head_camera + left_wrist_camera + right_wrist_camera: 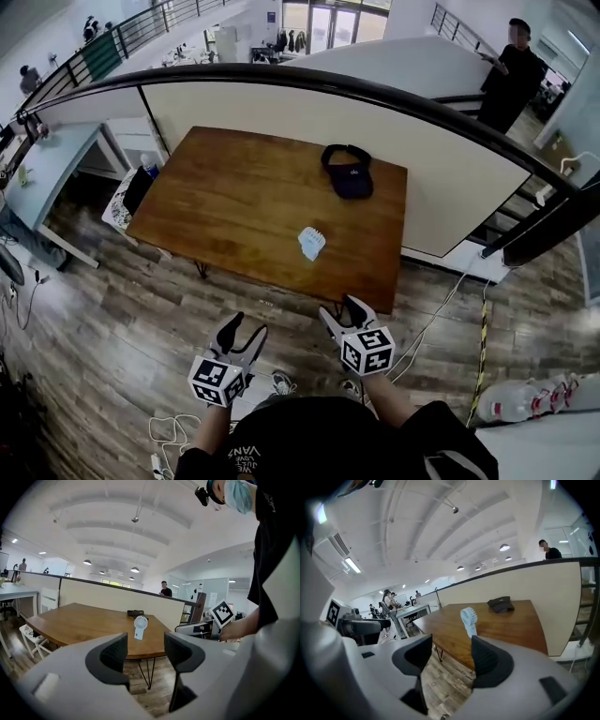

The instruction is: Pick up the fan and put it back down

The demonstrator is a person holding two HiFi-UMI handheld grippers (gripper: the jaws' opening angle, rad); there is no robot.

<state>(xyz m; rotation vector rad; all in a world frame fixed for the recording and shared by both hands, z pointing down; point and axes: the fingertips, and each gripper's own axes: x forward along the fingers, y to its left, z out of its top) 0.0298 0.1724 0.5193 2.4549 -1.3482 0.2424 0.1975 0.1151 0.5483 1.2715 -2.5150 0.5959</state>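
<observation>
A small white hand-held fan (pixel 311 243) stands upright on the brown wooden table (pixel 234 202), near its front edge. It shows too in the left gripper view as the fan (pixel 140 626) and in the right gripper view as the fan (pixel 469 621). Both grippers hang over the floor, short of the table. My left gripper (pixel 246 330) is open and empty (pixel 145 654). My right gripper (pixel 339 308) is open and empty too (pixel 451 657), closer to the table edge. Neither touches the fan.
A dark cap (pixel 347 171) lies at the table's far right. A curved black railing (pixel 375 94) and a cream wall run behind the table. A white chair (pixel 124 199) stands at the table's left end. A person (pixel 506 75) stands beyond the railing. Cables (pixel 441 314) cross the floor.
</observation>
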